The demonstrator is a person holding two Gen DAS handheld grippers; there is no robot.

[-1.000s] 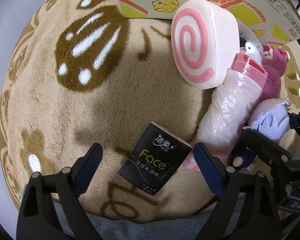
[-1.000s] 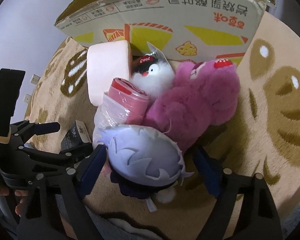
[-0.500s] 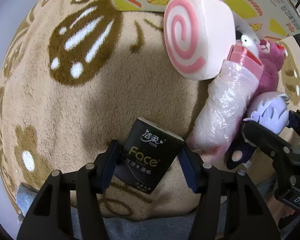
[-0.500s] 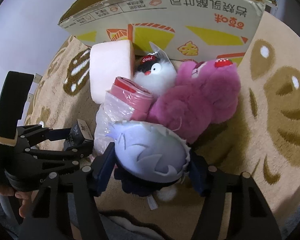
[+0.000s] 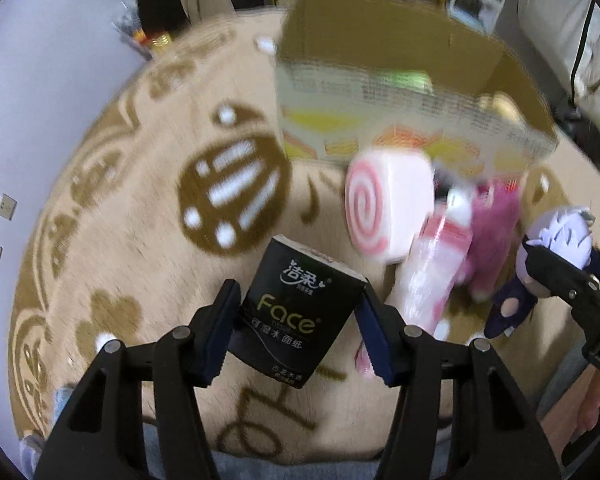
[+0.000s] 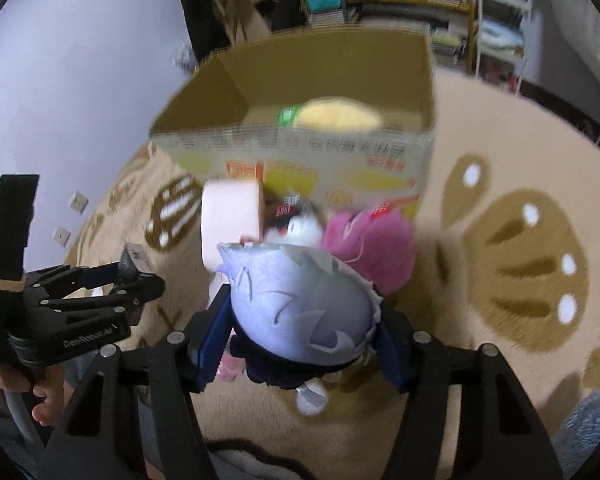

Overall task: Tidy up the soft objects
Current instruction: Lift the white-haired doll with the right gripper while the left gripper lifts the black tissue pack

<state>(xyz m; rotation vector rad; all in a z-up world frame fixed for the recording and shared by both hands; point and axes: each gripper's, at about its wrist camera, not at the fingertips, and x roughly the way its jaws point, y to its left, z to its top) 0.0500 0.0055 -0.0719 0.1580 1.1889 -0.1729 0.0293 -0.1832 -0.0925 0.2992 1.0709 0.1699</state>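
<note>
My left gripper [image 5: 298,326] is shut on a black "Face" tissue pack [image 5: 296,308] and holds it above the rug. My right gripper [image 6: 302,338] is shut on a lavender-haired plush doll [image 6: 300,312], also lifted; the doll shows at the right of the left wrist view [image 5: 560,236]. On the rug lie a pink swirl cushion [image 5: 384,204], a plastic-wrapped pink roll [image 5: 428,276], a magenta plush [image 6: 372,248] and a small penguin plush [image 6: 300,224]. Behind them stands an open cardboard box [image 6: 320,152] with a yellow soft item [image 6: 340,116] inside.
The tan patterned rug [image 5: 120,240] covers the floor. A pale wall [image 6: 60,80] with sockets is at the left. Shelves and a chair [image 6: 496,20] stand behind the box. The left gripper also shows at the left of the right wrist view [image 6: 132,276].
Both grippers have closed on their objects and lifted them off the rug. The views now look higher, into the open box.
</note>
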